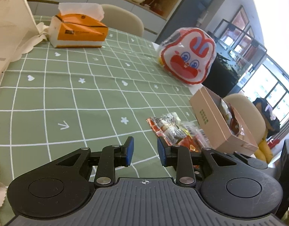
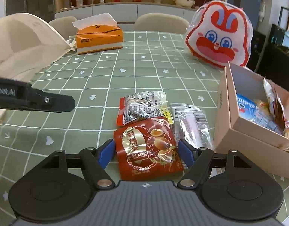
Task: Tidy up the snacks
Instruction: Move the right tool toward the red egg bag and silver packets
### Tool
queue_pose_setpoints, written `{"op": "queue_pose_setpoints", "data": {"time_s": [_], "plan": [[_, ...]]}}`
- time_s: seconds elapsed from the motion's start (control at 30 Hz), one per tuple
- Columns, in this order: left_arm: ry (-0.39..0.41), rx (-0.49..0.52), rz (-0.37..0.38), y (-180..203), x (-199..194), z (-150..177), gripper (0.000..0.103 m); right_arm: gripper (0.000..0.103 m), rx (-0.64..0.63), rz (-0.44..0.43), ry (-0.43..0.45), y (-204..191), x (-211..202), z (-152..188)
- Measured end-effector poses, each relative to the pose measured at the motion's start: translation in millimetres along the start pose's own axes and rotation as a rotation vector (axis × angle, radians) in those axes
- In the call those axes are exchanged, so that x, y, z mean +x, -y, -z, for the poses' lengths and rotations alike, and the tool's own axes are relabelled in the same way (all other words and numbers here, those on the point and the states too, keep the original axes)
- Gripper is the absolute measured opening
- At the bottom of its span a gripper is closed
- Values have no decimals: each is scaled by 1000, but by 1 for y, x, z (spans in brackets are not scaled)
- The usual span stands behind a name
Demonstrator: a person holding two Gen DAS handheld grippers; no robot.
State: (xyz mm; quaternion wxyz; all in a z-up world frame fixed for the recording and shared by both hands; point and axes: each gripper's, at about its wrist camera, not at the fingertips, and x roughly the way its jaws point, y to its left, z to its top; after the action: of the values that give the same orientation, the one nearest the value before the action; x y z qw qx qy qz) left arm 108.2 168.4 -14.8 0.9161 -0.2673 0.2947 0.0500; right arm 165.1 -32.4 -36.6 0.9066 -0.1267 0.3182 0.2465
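Note:
Several snack packets lie in a loose pile on the green checked tablecloth (image 2: pixel 88 79). The nearest is a red quail-egg packet (image 2: pixel 148 146), flat on the cloth. My right gripper (image 2: pixel 146 153) is open, and its blue pads (image 2: pixel 106 153) stand on either side of that packet without pressing it. Behind it lie a red-and-silver packet (image 2: pixel 142 105) and a clear packet (image 2: pixel 193 122). To the right, an open beige cardboard box (image 2: pixel 225 131) holds more snacks. My left gripper (image 1: pixel 145 150) is open over bare cloth with nothing between its pads, and the pile (image 1: pixel 172 130) and box (image 1: pixel 206 120) lie to its right.
A big rabbit-face bag (image 2: pixel 219 35) stands behind the box near the table's right edge. An orange tissue box (image 2: pixel 99 37) sits at the far side, with white cloth (image 2: pixel 22 43) at the left. A black part of the other tool (image 2: pixel 50 101) reaches in from the left. Chairs ring the table.

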Motion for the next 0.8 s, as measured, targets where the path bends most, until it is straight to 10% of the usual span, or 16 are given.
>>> {"op": "queue_pose_setpoints", "data": {"time_s": [0.8], "plan": [[-154,140,55,35,11,25,31,72,-128,-213,42,-29,-80,68]]}}
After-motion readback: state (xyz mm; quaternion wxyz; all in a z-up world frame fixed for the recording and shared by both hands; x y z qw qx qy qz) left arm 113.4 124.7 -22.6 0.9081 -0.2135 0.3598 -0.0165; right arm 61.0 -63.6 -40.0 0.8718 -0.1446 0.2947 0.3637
